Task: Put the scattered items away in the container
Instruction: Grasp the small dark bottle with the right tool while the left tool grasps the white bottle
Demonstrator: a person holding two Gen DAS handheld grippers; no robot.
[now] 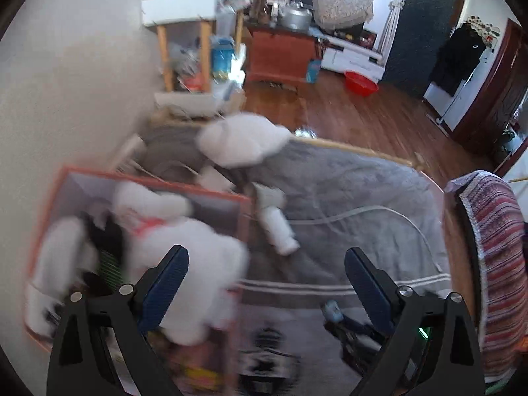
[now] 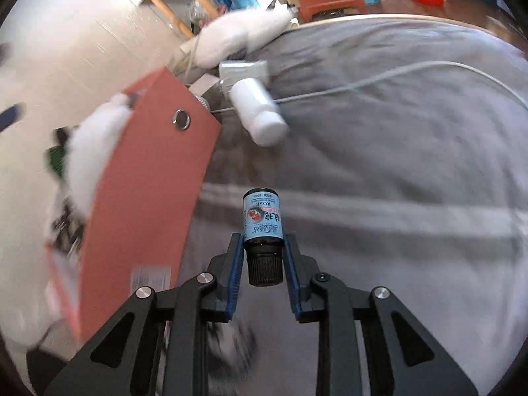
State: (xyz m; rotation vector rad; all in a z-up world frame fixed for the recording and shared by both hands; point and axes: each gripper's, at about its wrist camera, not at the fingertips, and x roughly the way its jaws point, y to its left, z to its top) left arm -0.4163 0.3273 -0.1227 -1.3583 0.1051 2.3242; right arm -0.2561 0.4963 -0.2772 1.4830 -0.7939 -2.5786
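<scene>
An orange fabric box (image 1: 155, 183) stands on the grey bedspread at the left, holding white plush items (image 1: 184, 257) and dark things. It also shows in the right wrist view (image 2: 145, 198), to the left of my right gripper. My right gripper (image 2: 263, 241) is shut on a small dark bottle with a blue ROSE label (image 2: 262, 217), held above the bedspread. My left gripper (image 1: 264, 280) is open and empty, over the box's right edge. A white bottle (image 1: 279, 227) lies on its side beside the box; it also shows in the right wrist view (image 2: 259, 112).
A white cable (image 2: 379, 81) runs across the grey bedspread (image 2: 396, 165). A white plush (image 1: 241, 138) lies at the bed's far edge. A striped cloth (image 1: 495, 264) is at the right. A small white box (image 2: 244, 69) sits behind the white bottle. Wood floor and furniture lie beyond.
</scene>
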